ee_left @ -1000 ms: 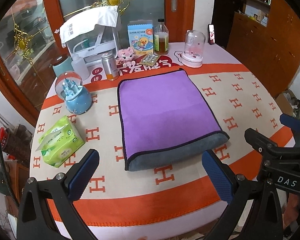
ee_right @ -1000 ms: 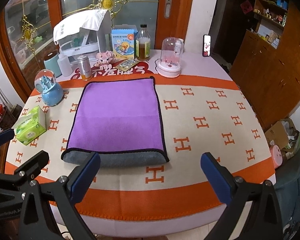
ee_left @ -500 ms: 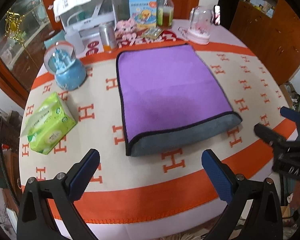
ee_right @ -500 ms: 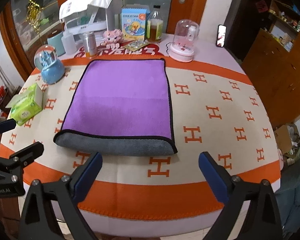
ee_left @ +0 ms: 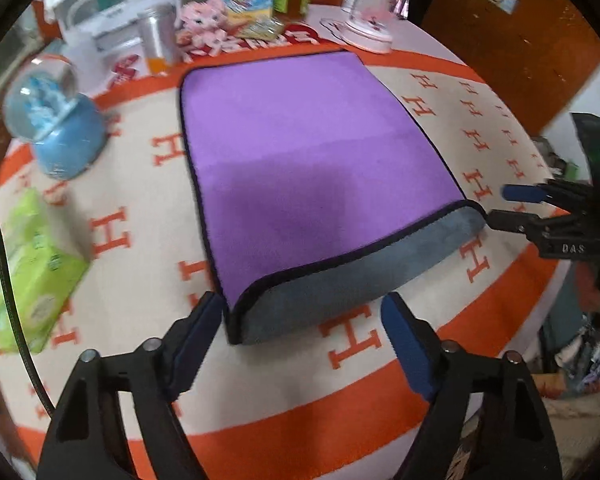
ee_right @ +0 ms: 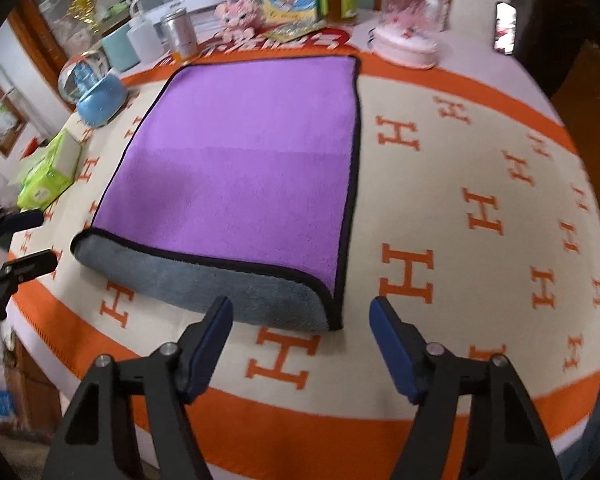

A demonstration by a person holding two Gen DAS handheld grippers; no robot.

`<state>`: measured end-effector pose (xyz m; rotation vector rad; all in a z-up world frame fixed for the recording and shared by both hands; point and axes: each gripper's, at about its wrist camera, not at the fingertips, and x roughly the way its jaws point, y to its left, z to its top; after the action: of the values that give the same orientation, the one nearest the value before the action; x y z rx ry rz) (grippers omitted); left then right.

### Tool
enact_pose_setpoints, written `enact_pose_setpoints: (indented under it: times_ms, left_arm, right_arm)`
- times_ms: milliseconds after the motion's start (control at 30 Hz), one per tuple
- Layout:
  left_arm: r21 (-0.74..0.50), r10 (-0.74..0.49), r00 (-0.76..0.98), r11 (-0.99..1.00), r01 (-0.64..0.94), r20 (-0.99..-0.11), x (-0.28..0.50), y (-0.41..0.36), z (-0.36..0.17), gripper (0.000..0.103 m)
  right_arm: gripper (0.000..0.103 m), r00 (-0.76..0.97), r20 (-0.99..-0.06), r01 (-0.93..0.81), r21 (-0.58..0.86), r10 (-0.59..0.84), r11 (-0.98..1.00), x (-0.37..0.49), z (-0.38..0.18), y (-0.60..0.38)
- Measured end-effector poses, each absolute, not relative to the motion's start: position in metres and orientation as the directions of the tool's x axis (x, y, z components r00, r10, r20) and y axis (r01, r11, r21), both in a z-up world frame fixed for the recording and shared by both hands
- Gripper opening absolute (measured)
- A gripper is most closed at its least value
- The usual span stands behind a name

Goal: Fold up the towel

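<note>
A purple towel [ee_left: 308,160] with a grey underside and black edging lies folded once on the cloth-covered table; its rounded grey fold faces me. It also shows in the right wrist view [ee_right: 244,168]. My left gripper [ee_left: 304,332] is open, its jaws straddling the near left corner of the fold. My right gripper [ee_right: 300,332] is open, just in front of the near right corner. The right gripper also shows side-on in the left wrist view [ee_left: 512,206], close to the right end of the fold. The left gripper shows in the right wrist view [ee_right: 28,240].
A green tissue pack [ee_left: 32,272] and a blue snow globe [ee_left: 56,128] stand left of the towel. Bottles, a can, a box and a glass dome [ee_right: 412,20] line the table's far side. The orange border [ee_left: 300,400] marks the near edge.
Both grippers have moved forward and down to the towel's near fold, the left to the left corner, the right to the right corner. Both stay open. The towel has not moved.
</note>
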<state>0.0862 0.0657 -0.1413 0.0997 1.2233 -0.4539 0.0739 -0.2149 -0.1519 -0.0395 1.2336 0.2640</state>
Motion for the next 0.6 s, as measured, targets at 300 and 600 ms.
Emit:
enact_pose_setpoints:
  times_ms: [300,600]
  left_arm:
    - [-0.275,-0.367,0.161,0.868,0.413,-0.916,0.109,0.076,-0.169,0.057]
    - [-0.288,-0.367,0.097,0.846,0.448,-0.925,0.116,0.077,-0.179,0.048]
  right_arm:
    - [0.049,0.204,-0.93,-0.376,0.215,0.306,0.902,0.097,-0.172,-0.227]
    - [0.028,0.12,-0.935,-0.443,0.25,0.333,0.861,0.107,-0.189,-0.227]
